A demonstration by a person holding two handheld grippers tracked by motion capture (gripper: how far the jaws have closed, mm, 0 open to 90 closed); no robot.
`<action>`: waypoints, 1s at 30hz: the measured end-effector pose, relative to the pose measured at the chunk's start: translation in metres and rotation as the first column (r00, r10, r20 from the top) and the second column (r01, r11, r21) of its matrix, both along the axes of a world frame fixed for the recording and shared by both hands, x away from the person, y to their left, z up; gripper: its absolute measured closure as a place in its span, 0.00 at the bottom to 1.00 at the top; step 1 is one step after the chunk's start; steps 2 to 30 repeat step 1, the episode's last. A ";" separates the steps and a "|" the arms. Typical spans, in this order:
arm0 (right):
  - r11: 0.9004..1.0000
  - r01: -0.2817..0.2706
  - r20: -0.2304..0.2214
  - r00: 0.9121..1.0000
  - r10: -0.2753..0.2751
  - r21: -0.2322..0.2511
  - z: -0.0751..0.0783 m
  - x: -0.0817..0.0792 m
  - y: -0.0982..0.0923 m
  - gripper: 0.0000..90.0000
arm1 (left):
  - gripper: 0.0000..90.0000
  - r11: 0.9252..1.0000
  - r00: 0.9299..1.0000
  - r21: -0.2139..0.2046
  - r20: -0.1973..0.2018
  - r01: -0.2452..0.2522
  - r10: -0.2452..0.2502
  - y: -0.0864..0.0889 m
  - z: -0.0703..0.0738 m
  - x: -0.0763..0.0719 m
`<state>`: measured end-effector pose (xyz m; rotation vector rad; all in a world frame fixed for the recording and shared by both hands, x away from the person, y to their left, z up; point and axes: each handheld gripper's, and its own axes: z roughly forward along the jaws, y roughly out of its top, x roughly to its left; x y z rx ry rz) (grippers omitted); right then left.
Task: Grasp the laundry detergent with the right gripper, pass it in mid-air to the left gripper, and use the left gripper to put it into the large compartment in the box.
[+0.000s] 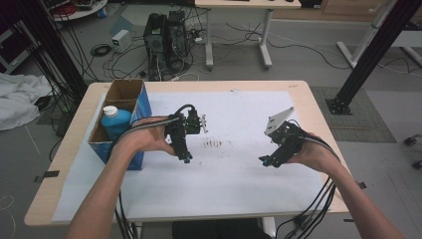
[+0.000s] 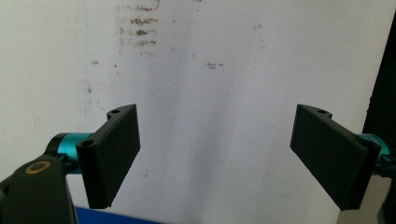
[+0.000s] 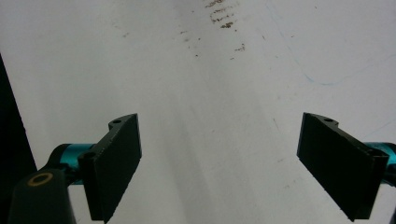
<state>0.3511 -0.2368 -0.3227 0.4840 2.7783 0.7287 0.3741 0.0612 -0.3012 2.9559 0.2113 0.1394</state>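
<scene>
Blue plastic bottle with a white cap (image 1: 116, 122) stands upright inside the blue-sided cardboard box (image 1: 144, 107), left of frame on the worktop (image 1: 239, 164). Left tool (image 1: 187, 159) sits nearer (just right of the box), spread and empty; right tool (image 1: 263, 161) likewise spread, well apart.

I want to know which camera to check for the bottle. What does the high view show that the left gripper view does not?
High view alone: the blue bottle upright in the cardboard box, both hands, and the right gripper. Left gripper view alone: a close look at the left gripper with its fingers wide apart, nothing between them. Both: the white sheet with brown smudges.
</scene>
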 end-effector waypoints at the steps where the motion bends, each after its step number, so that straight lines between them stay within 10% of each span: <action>1: 1.000 0.005 0.001 1.000 -0.005 0.000 0.000 0.001 -0.001 0.14 | 0.18 1.000 1.000 -0.004 0.000 -0.003 0.003 0.000 0.000 0.000; 30: 1.000 0.005 0.001 1.000 -0.005 0.000 0.000 0.001 -0.001 0.14 | 0.18 1.000 1.000 -0.004 0.000 -0.003 0.003 0.000 0.000 0.000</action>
